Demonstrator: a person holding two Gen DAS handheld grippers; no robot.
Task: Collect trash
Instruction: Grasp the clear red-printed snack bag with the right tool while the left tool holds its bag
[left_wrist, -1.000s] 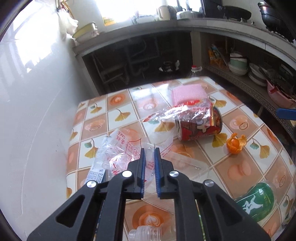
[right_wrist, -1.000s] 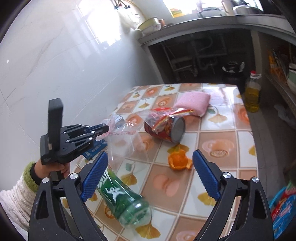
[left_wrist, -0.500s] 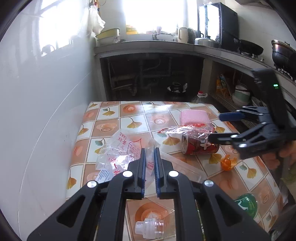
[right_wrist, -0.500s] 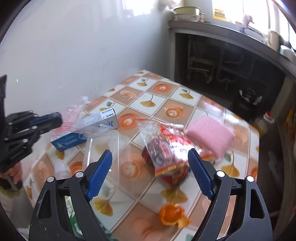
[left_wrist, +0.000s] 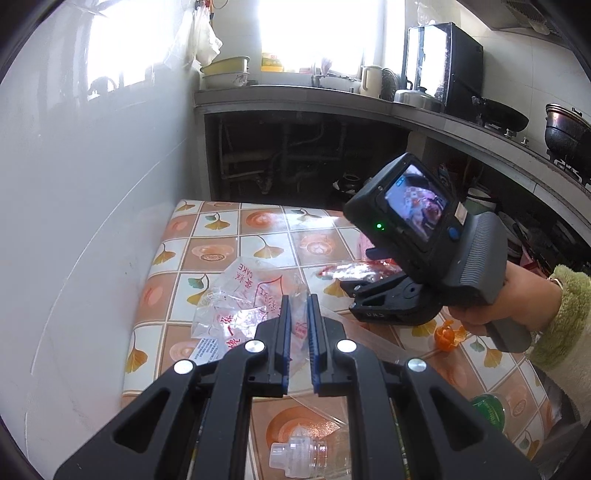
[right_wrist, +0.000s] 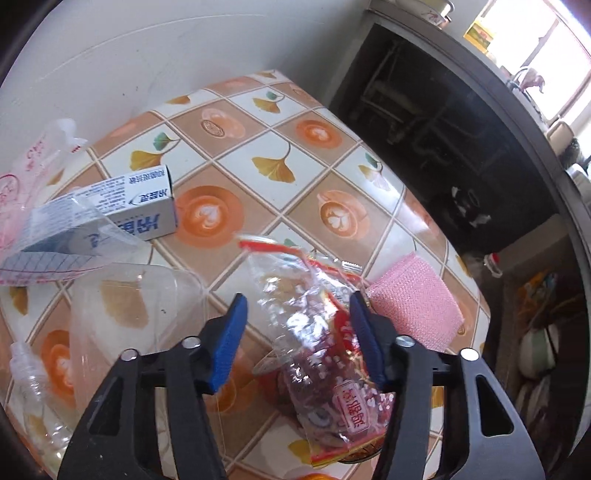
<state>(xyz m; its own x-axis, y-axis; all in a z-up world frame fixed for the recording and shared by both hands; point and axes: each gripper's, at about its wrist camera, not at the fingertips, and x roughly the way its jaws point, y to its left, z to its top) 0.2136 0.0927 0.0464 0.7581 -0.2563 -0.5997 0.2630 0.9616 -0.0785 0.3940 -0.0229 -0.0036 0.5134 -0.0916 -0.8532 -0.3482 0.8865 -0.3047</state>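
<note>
So the left gripper (left_wrist: 297, 332) is squeezed nearly together on a clear plastic bag with red print (left_wrist: 243, 306), the film caught between the blue pads at center frame in the left wrist view, with the bag spilling out to the left over the tiled tabletop (left_wrist: 221, 236). The right gripper (right_wrist: 297, 338) sits low in its own view; its jaws have just been closing in, and a crinkly snack wrapper (right_wrist: 314, 332) lies between them over a red can whose edge peeks out at the bottom. The right pad looks to be against the wrapper, the left pad has a gap beside it, so it's not really pinching yet. A pink scrubbing sponge (right_wrist: 413, 310) lies just beside the wrapper at right. A small white and blue carton (right_wrist: 144, 206) sits at middle left of the right wrist view, partly under clear plastic, and a clear plastic tray (right_wrist: 125, 306) lies at lower left. In the left wrist view, orange peel (left_wrist: 447, 334) is at right under the person's hand (left_wrist: 495, 299) holding the other tool, a green bottle (left_wrist: 487, 410) is at lower right, and a clear bottle neck (left_wrist: 295, 452) is at the bottom edge.
</note>
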